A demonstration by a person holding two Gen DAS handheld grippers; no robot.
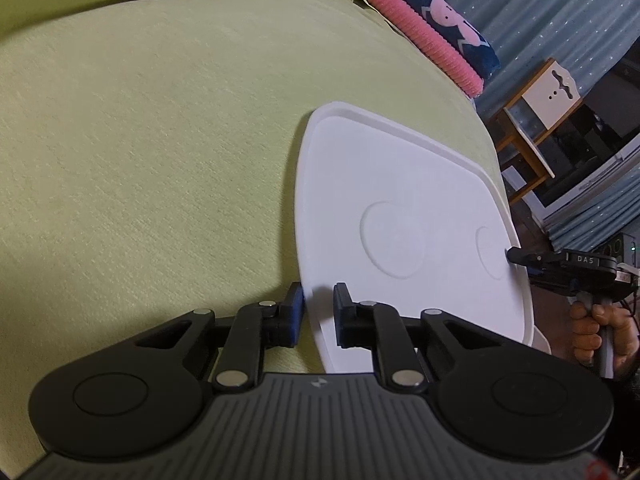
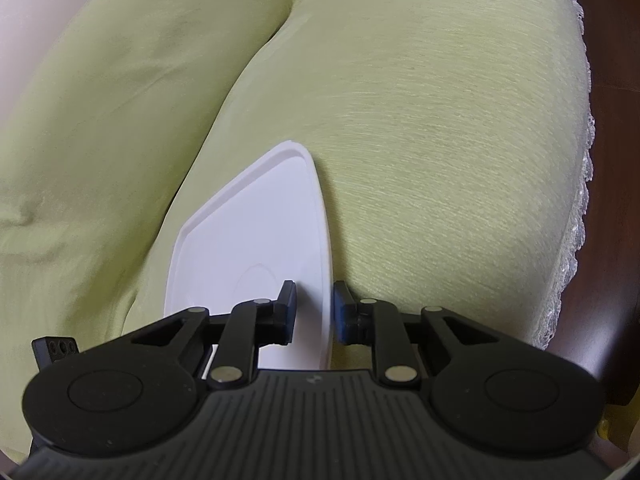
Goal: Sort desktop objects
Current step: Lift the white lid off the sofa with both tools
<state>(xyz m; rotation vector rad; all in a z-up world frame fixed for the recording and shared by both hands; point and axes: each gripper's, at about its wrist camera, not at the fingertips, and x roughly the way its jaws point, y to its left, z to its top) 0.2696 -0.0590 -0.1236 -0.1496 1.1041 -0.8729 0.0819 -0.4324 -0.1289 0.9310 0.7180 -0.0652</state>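
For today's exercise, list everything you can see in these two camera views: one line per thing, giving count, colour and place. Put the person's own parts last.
tray: one, white, lying on the sofa, nothing on it
sofa: one, light green, fills both views
rolled towel: one, pink and navy, sofa's far edge
small table: one, wood and white, beyond the sofa
curtain: blue, background
left gripper: black, straddling one tray edge
right gripper: black, straddling the opposite edge
hand: one, holding the right gripper's handle
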